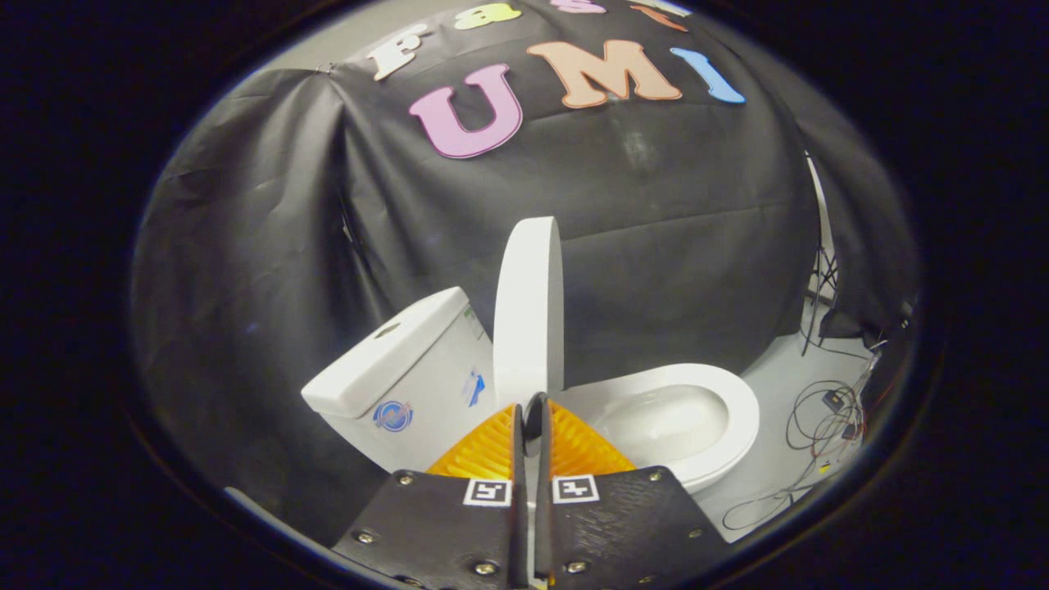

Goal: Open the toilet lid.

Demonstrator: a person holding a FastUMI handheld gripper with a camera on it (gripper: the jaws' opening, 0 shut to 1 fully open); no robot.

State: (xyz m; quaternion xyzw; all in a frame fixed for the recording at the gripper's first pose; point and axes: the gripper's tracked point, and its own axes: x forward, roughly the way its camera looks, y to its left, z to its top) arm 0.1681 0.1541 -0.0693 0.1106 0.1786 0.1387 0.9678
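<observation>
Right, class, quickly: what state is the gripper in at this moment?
Gripper: closed, fingers nearly together, pinching the edge of the raised toilet lid between them.

The gripper has its two fingers almost together, with only a thin gap between them. Nothing is held in that gap. Just ahead of the fingers, the white toilet lid stands straight up. The tank sits beside the lid. The toilet seat is down, and the bowl inside it is open to see. Some thin cables lie on the pale floor near the seat.
</observation>
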